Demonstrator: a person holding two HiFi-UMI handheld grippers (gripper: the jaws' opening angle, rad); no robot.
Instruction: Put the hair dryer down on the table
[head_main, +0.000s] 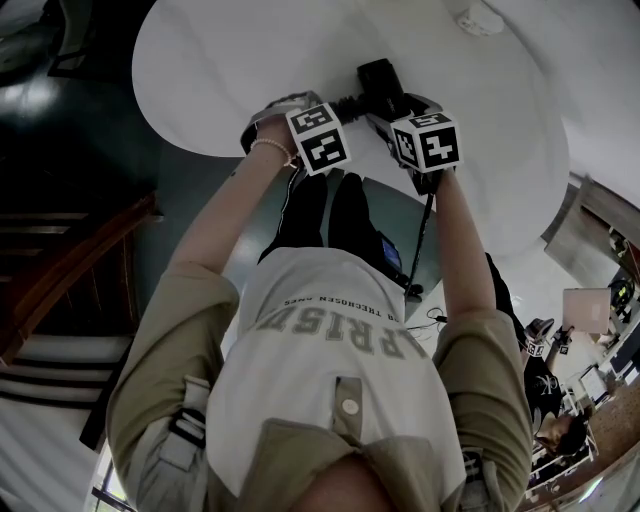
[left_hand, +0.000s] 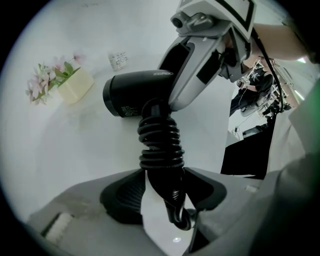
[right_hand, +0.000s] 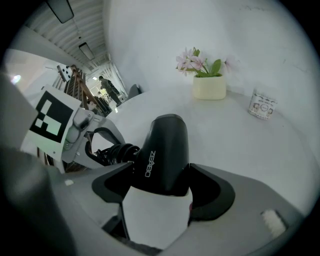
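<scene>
One black hair dryer (right_hand: 165, 150) is held over the single white table (right_hand: 225, 140), near its edge. Its barrel is clamped between the jaws of the right tool (right_hand: 162, 187). The jaws of the left tool (left_hand: 162, 195) are spread around the cord-wrapped handle (a gap shows beside one pad), and nothing is gripped. Farther back, one flower pot (right_hand: 209, 86) and one small jar (right_hand: 262, 105) are seen.

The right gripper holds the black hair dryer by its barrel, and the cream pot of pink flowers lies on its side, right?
Not quite. The cream pot of pink flowers stands upright on the white table, as the right gripper view shows. The right gripper does hold the black hair dryer by its barrel.
</scene>
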